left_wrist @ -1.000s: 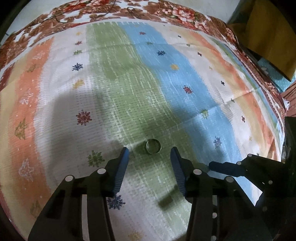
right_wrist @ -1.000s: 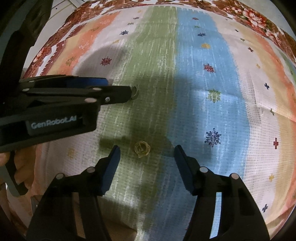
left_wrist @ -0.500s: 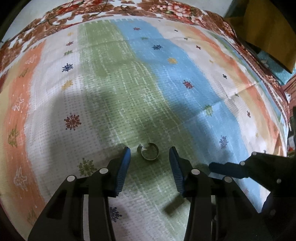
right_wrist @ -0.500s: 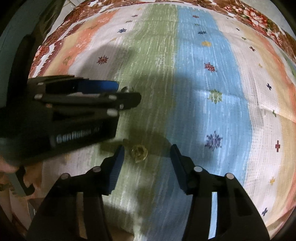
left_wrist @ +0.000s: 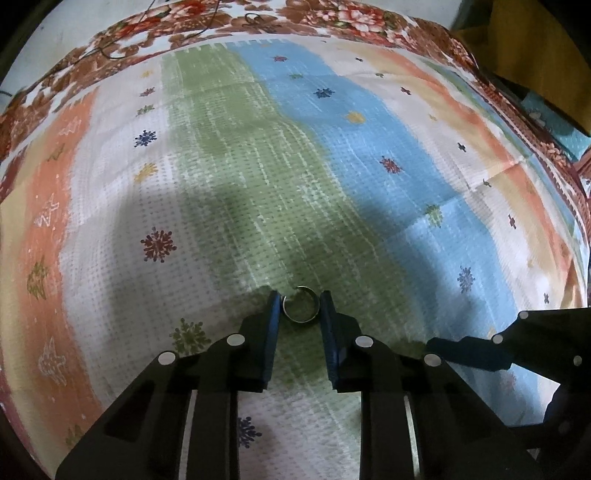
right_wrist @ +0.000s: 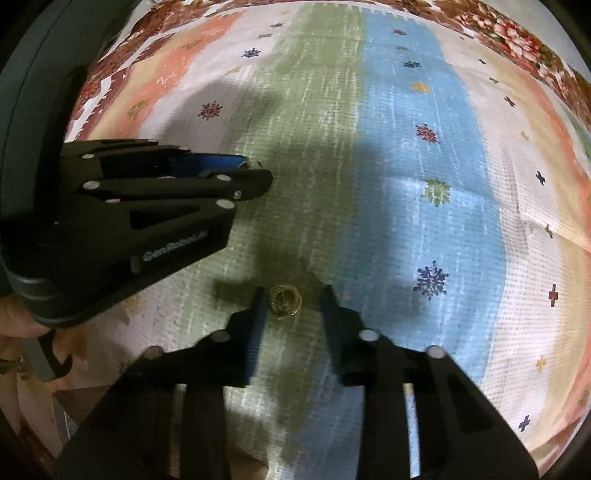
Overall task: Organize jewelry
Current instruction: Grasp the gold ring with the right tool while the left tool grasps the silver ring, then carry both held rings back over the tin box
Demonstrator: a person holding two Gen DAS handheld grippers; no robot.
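Both pairs of tongs have narrowed since the earlier frames: a second ago each stood wide around its piece, and now the blue pads have drawn in close.

The silver ring [left_wrist: 301,305] lies flat on the green stripe of the striped cloth [left_wrist: 369,155], and the left gripper [left_wrist: 300,306] has it between its fingertips. The left pad touches or almost touches the ring's edge; the right pad sits right against the other side. Whether the ring is truly pinched or only hemmed in cannot be told, since it looks to rest on the cloth.

The gold ornament [right_wrist: 283,300], a small ring-like piece with a fancy top, lies on the same green stripe near the blue one. The right gripper [right_wrist: 291,301] brackets it with tongs half closed: the left pad is just beside it, and the right pad stands apart with a clear gap.

In the right wrist view the left gripper [right_wrist: 255,173] reaches in from the left side, seen edge-on, and the right one shows low at the right of the left wrist view. The cloth's floral border [left_wrist: 332,14] runs along the far edge.
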